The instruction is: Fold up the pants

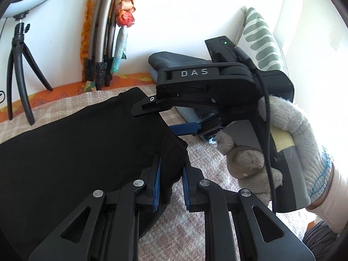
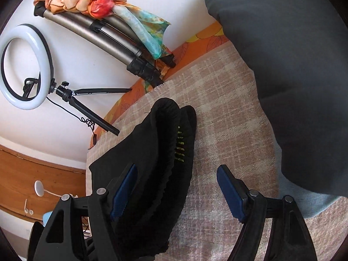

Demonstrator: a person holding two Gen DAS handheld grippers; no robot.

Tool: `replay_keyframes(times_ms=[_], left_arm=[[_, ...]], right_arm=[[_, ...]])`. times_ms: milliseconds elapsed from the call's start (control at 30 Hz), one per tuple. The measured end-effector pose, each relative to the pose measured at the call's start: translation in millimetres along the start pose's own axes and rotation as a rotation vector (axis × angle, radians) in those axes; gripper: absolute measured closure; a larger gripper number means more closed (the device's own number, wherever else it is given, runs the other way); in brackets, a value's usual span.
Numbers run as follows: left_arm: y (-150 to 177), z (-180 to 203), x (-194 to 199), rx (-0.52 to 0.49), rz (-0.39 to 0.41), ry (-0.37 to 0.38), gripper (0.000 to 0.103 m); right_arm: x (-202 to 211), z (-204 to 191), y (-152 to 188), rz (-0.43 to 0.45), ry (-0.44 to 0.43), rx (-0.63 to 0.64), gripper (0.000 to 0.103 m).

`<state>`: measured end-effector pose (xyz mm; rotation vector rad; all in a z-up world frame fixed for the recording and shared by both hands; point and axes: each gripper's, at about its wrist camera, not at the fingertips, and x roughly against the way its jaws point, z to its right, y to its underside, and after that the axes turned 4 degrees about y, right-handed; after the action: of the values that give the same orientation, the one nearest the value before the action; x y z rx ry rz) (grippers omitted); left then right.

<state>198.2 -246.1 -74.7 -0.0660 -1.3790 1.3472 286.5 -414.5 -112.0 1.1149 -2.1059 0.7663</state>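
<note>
Black pants [image 1: 76, 143] lie on a checked blanket [image 1: 217, 228], filling the left of the left wrist view. My left gripper [image 1: 171, 180] is shut on a bunched fold at their near right corner. Just beyond it, a gloved hand [image 1: 282, 134] holds my right gripper [image 1: 156, 121], whose jaws stand open over the pants' far right edge. In the right wrist view the pants [image 2: 156, 163] show a ribbed waistband [image 2: 165, 130] with yellow lettering. My right gripper [image 2: 176, 167] is open around that edge, and its pads do not press on the cloth.
A dark grey cushion [image 2: 282, 54] fills the right side. A ring light on a small tripod [image 2: 24, 65] and leaning stand legs wrapped in a scarf [image 2: 97, 2] are at the wall. A leaf-patterned pillow [image 1: 258, 41] and folded blue-grey cloth [image 1: 174, 61] lie behind.
</note>
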Motion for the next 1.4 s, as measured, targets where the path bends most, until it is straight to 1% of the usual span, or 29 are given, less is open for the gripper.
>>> replay_keyframes(times_ms=[67, 100, 167, 200, 267, 333, 433, 633, 833, 933, 1133, 1267, 1400], left_arm=[[-1, 0, 2, 0.0, 0.001, 0.005, 0.088], [-1, 0, 4, -0.002, 0.003, 0.005, 0.088], [-1, 0, 6, -0.005, 0.007, 0.002, 0.088], [0, 0, 7, -0.004, 0.008, 0.0, 0.088], [3, 1, 10, 0.003, 0.007, 0.005, 0.088], [7, 2, 12, 0.013, 0.014, 0.008, 0.088], [10, 2, 17, 0.041, 0.033, 0.02, 0.088], [7, 2, 36, 0.042, 0.054, 0.031, 0.088], [2, -24, 81, 0.1, 0.09, 0.032, 0.088], [2, -39, 107, 0.121, 0.11, 0.015, 0.088], [18, -67, 148, 0.138, 0.129, -0.038, 0.089], [35, -92, 170, 0.182, 0.143, -0.061, 0.089], [55, -122, 192, 0.25, 0.168, -0.076, 0.089]], right_arm=[[-8, 3, -4, -0.016, -0.054, -0.026, 0.025], [-9, 4, -6, -0.01, -0.071, -0.036, 0.026], [-15, 6, -11, -0.01, -0.104, -0.057, 0.041], [-19, 9, -13, -0.021, -0.127, -0.079, 0.056], [-25, 14, -14, -0.029, -0.161, -0.119, 0.069], [-25, 15, -14, -0.019, -0.175, -0.122, 0.084], [-16, 7, -12, 0.015, -0.168, -0.103, 0.09], [5, -32, -13, 0.063, -0.085, -0.011, 0.091], [21, -96, -11, 0.1, -0.017, 0.125, 0.092], [18, -129, -6, 0.102, -0.008, 0.174, 0.092], [-1, -195, 14, 0.081, 0.013, 0.281, 0.092], [-31, -236, 29, 0.046, 0.027, 0.336, 0.092], [-65, -266, 45, 0.006, 0.043, 0.378, 0.092]])
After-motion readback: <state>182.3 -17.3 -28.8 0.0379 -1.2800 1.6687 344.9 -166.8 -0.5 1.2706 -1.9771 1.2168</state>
